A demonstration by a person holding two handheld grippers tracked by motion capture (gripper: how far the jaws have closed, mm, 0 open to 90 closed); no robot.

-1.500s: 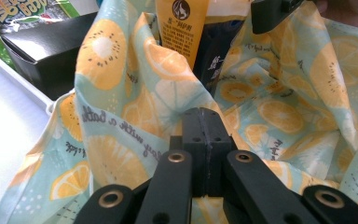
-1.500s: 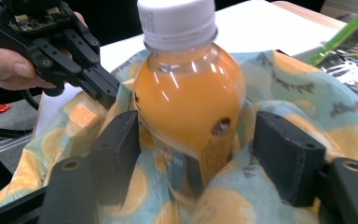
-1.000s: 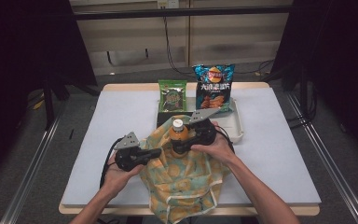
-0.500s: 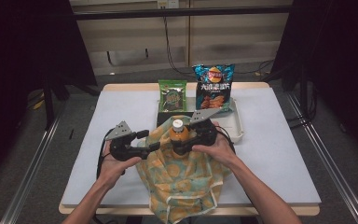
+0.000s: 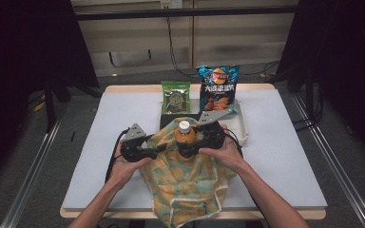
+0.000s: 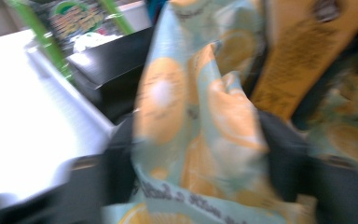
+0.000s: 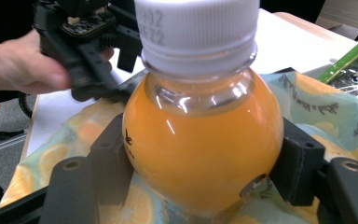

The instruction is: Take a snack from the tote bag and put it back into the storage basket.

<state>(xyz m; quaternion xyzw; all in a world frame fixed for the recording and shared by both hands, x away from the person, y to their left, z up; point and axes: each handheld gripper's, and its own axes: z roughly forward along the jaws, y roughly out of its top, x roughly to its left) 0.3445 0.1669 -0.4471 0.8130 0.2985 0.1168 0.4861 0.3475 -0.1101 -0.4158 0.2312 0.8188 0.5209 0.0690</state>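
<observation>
While the right gripper [image 5: 186, 146] keeps its jaws clamped on the shoulder of the orange juice bottle [image 5: 185, 138], the left gripper [image 5: 160, 148] has shifted back toward it

Bottle: upright at table centre, standing in the mouth of the lemon-print cloth bag [image 5: 190, 183]; white cap up; at 12 o'clock of it, a white tray [image 5: 242, 131] with a green snack packet [image 5: 175, 98] and a blue crisp bag [image 5: 217, 90]

Left gripper: at 9 o'clock of the bottle; jaws have just been closing from a wide opening; a fold of bag cloth [image 6: 200, 121] lies between them; blur hides whether the pads press

Judgement: left side is retaking the bag rim, likely to draw it up around the bottle; bagging partly done
</observation>
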